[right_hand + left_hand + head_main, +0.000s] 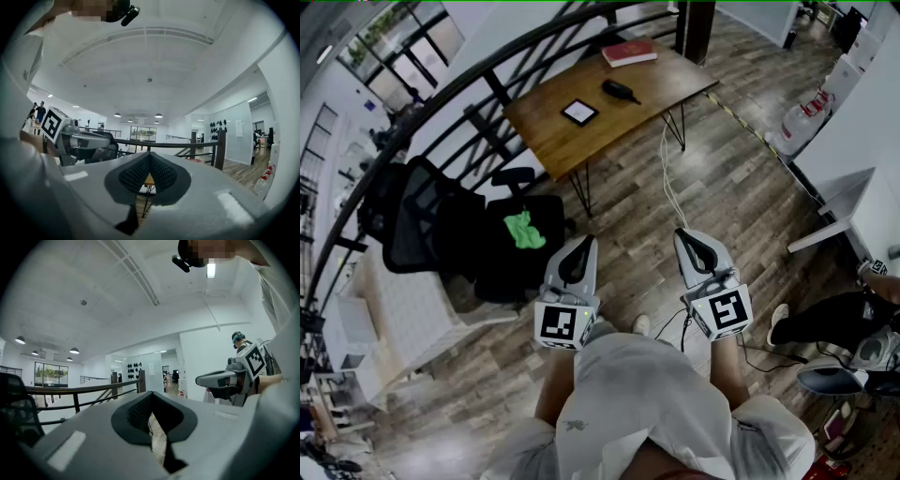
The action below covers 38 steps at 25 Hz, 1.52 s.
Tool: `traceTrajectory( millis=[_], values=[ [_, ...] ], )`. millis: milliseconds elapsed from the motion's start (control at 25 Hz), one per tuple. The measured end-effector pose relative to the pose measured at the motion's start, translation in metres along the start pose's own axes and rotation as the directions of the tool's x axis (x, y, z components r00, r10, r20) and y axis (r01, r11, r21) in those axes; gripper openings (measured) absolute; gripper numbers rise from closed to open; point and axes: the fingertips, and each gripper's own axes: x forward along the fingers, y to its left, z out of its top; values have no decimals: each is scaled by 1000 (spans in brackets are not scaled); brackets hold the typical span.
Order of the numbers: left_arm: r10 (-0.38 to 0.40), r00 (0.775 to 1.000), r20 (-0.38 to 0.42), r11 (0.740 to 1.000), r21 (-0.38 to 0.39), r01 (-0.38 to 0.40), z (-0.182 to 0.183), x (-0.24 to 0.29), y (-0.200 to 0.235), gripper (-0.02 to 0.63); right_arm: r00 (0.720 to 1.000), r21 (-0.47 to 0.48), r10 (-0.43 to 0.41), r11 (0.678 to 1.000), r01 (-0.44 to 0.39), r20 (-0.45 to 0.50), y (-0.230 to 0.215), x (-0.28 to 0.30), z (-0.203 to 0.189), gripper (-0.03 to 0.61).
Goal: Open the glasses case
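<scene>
The black glasses case (621,91) lies on a wooden table (553,141) far ahead of me, near its back right part. Both grippers are held level at waist height, well short of the table. My left gripper (584,240) has its jaws shut with nothing between them, and its meeting tips (150,393) show against the room beyond. My right gripper (682,234) is shut and empty as well, with its tips (149,153) closed. Each gripper appears sideways in the other's view. The case is not visible in either gripper view.
A red book (629,52) and a small black square with a white frame (579,112) also lie on the table. A black office chair (422,225) with a green cloth (523,230) stands left. A dark railing (478,75) runs behind, and a white cable (667,178) trails across the wood floor.
</scene>
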Motion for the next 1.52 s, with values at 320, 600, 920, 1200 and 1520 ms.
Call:
traceTrajectory(
  millis=[320,600,920,1200,1520],
  values=[
    [-10,1000,-6,1000,5,10,-14,21,-3,20,999,25,-40,999,40,-7,-19,8,-12,5],
    [-2,1000,16,1000,-14,2,-29,49,20,20,998,-7,-45,999,45,-35,-35,38,-22,5],
    [-12,1000,1,1000,-28,12,-39,111,78,20,999,-38,-23,999,21,-47,-61,119,-21,5],
    [-39,999,19,999,-37,39,-33,171,136,20,996,-27,-51,998,49,-74,-87,192,-16,5],
    [-67,998,19,996,-58,68,-40,230,189,20,990,-16,-90,996,88,-112,-115,261,-24,5]
  ],
)
